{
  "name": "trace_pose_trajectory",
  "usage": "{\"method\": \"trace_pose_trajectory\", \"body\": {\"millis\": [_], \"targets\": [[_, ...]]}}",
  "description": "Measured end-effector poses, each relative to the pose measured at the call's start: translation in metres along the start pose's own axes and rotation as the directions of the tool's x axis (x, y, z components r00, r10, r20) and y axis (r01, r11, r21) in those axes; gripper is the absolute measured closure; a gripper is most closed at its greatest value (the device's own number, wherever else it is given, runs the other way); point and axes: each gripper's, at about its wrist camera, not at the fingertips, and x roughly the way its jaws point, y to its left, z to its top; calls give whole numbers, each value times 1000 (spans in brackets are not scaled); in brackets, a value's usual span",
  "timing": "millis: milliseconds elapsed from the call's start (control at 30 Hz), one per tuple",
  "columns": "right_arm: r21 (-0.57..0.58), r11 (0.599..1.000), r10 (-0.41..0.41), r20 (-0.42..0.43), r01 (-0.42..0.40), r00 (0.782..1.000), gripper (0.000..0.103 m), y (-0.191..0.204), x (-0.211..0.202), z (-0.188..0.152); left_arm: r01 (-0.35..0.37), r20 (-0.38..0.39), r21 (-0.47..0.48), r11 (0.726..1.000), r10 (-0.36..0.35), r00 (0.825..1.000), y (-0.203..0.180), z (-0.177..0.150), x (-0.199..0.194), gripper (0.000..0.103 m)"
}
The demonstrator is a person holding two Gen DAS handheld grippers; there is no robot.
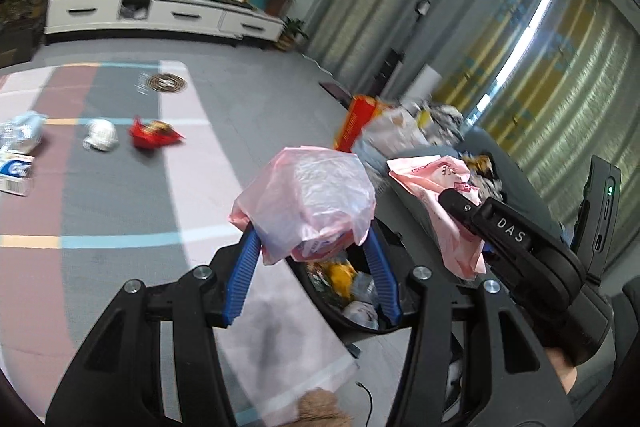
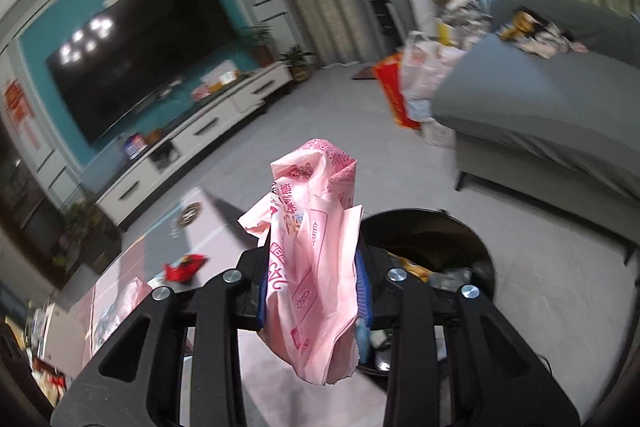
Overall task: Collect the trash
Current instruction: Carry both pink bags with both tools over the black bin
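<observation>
My left gripper (image 1: 310,231) is shut on a crumpled, see-through pink plastic bag (image 1: 308,195), which bulges out between its blue fingers (image 1: 244,275). Right under it stands a black trash bin (image 1: 316,301) with wrappers and bottles inside. In the right wrist view my right gripper (image 2: 312,267) is shut on a pink printed plastic bag (image 2: 312,195) that hangs down past the pads. The bin (image 2: 432,235) sits just beyond and to the right of it. The left wrist view also shows the right gripper (image 1: 456,201) with its pink bag (image 1: 432,179), over the bin's right side.
On the striped floor mat lie a red wrapper (image 1: 154,135), a white crumpled wad (image 1: 100,135), plastic bottles (image 1: 20,131) and a white-blue box (image 1: 14,173). A grey sofa (image 2: 540,107) with clutter stands to the right, with bags (image 2: 420,79) beside it. A TV cabinet (image 1: 160,13) lines the far wall.
</observation>
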Motion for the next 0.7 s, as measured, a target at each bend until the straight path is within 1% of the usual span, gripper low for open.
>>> {"method": "trace_pose_trajectory", "body": {"millis": [100, 200, 333, 400, 567, 700], "targets": [[38, 999, -32, -23, 32, 999, 70, -17, 6, -1, 28, -48, 32, 999, -27, 998, -16, -4, 23, 49], [52, 996, -66, -43, 69, 997, 70, -28, 12, -2, 27, -81, 59, 998, -23, 996, -32, -7, 42, 49], [75, 990, -113, -73, 118, 991, 70, -42, 21, -3, 42, -127, 71, 997, -33, 991, -38, -9, 65, 49], [89, 987, -123, -85, 131, 989, 70, -49, 22, -4, 42, -149, 73, 996, -30, 988, -38, -11, 77, 49], [117, 977, -162, -124, 177, 979, 70, -66, 31, -6, 73, -221, 47, 996, -60, 973, -41, -18, 104, 49], [115, 975, -170, -155, 188, 973, 70, -68, 40, -9, 63, -262, 67, 996, -43, 964, -48, -24, 124, 49]]}}
